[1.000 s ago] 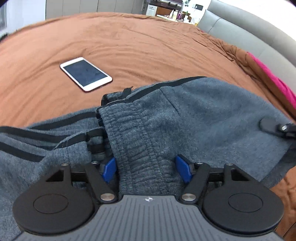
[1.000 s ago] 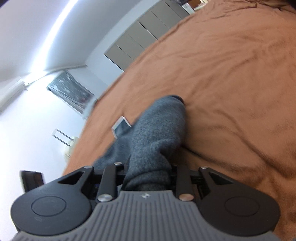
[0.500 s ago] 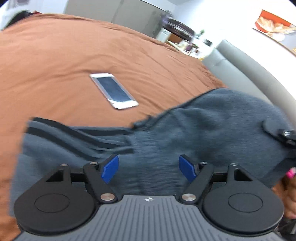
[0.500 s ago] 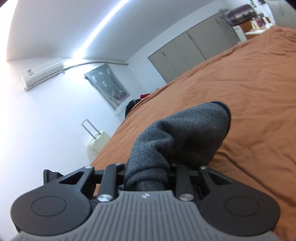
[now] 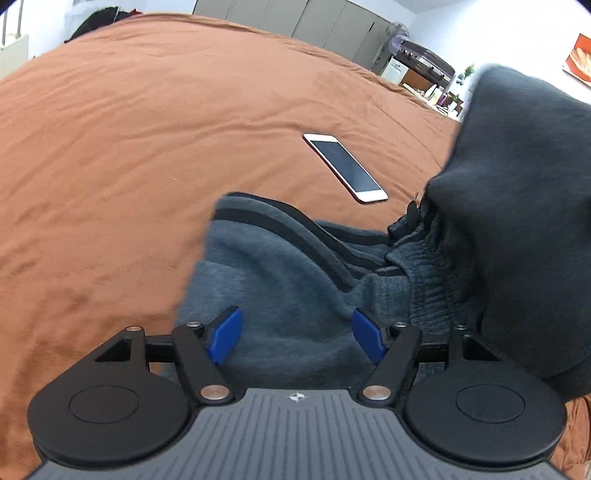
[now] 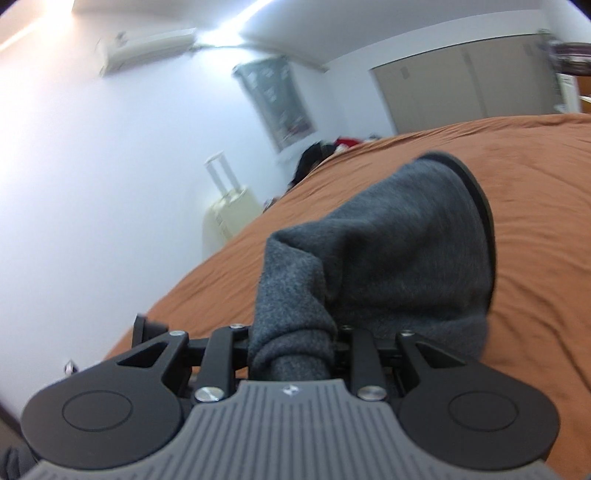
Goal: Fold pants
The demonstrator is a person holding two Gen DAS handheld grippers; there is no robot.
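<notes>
1. Since a second ago the left wrist view has swung: the phone (image 5: 345,167), once at upper left, now lies right of centre, and the waistband that sat between the blue pads has slid off to the right. In the right wrist view the bed filled the frame before – now wall and ceiling take up the upper half, and the grey fabric bunch hangs higher against them.
2. Left gripper (image 5: 297,339): jaws wide apart and closing, with the pants (image 5: 280,280) lying below and between the blue pads (image 5: 223,339); neither pad presses on the cloth.
3. Right gripper (image 6: 291,350): clamped on a bunched fold of the pants (image 6: 388,251), which rises out of the jaws and drapes forward, its dark-edged hem at the far end.
4. The pants lie on the bed (image 5: 129,147), crumpled just ahead of the left gripper, black side stripes running across the grey and the ribbed waistband at right. A lifted part – dark and blurred – hangs along the right edge of the left view.
5. The phone rests face up on the brown cover, just beyond the pants and apart from them.
6. Farther off: grey cupboards (image 5: 295,22) behind the bed; in the right view a pale suitcase (image 6: 229,214) by the white wall.
</notes>
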